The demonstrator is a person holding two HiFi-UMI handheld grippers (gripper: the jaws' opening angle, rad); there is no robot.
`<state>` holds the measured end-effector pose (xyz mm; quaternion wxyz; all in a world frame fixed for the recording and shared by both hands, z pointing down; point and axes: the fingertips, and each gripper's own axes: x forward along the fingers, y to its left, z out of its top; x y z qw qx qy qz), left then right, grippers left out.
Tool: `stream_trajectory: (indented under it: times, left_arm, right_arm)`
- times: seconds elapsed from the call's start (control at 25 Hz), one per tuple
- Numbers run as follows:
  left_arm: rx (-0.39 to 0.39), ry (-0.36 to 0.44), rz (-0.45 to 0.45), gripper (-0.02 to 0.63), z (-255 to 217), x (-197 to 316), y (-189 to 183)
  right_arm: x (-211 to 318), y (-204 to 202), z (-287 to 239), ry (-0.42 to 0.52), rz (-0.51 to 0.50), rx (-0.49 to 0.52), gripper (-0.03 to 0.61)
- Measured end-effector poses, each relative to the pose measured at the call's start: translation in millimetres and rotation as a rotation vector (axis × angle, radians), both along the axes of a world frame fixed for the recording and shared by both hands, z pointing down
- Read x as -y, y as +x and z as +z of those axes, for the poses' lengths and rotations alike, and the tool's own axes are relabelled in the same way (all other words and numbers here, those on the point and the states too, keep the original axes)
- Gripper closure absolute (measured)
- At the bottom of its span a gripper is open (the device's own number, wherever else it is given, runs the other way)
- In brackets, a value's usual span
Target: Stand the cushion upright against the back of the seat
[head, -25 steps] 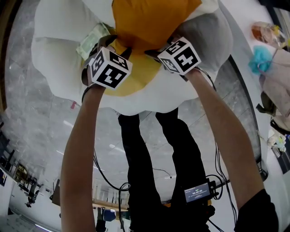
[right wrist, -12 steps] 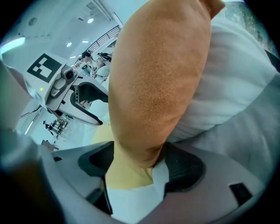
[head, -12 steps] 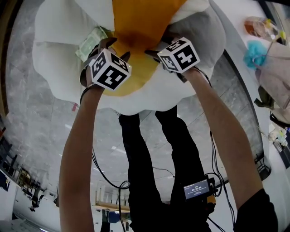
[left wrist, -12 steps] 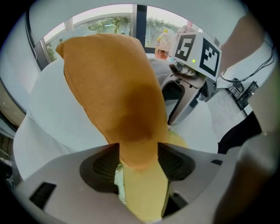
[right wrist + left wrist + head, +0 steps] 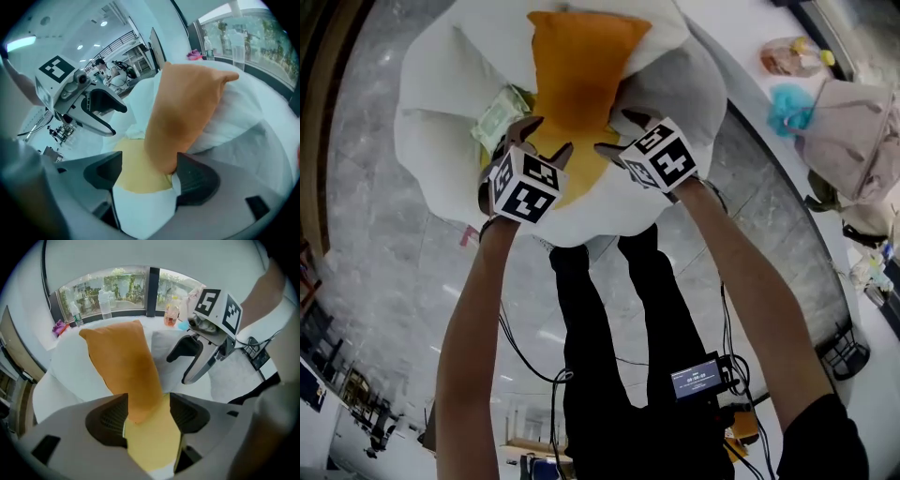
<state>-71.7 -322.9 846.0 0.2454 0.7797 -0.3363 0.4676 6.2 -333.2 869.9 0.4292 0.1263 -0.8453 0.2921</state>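
An orange cushion [image 5: 577, 75] stands on end against the back of a white padded seat [image 5: 441, 141]. Its lower end rests on the seat's yellow middle [image 5: 581, 173]. My left gripper [image 5: 546, 141] hangs just in front of the cushion's lower end, its jaws opening. In the left gripper view the cushion [image 5: 124, 366] shows between the pads, which do not press on it. My right gripper [image 5: 616, 133] is beside it, jaws wide apart. In the right gripper view the cushion [image 5: 183, 112] stands just past the right pad, with only yellow fabric [image 5: 136, 173] behind the gap.
A pale green patterned item [image 5: 497, 112] lies on the seat's left. A grey pillow [image 5: 675, 84] sits at the seat's right. Bottles [image 5: 792, 56], a teal object [image 5: 787, 103] and a bag [image 5: 853, 131] are on the ledge. My legs [image 5: 619, 328] stand before the seat.
Both grippers have lifted up and back from the cushion's lower end. The cushion stays leaning on the seat back, its top edge now in the head view.
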Motion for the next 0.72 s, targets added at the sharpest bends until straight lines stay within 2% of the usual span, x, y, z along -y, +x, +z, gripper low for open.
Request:
stream_trajectory:
  times: [0.24, 0.4, 0.72]
  left_arm:
    - [-0.032, 0.087, -0.017, 0.325, -97, -10, 22]
    - [-0.101, 0.106, -0.041, 0.325, -171, -40, 40]
    - [-0.221, 0.243, -0.178, 0.342, -328, -65, 70]
  right_arm:
    - [-9, 7, -97, 0.112, -0.032, 0.043, 0.215]
    - [-31, 23, -171, 0.142, -0.03, 0.082, 0.215]
    - [-60, 52, -326, 0.231, -0.008, 0.19, 0.216]
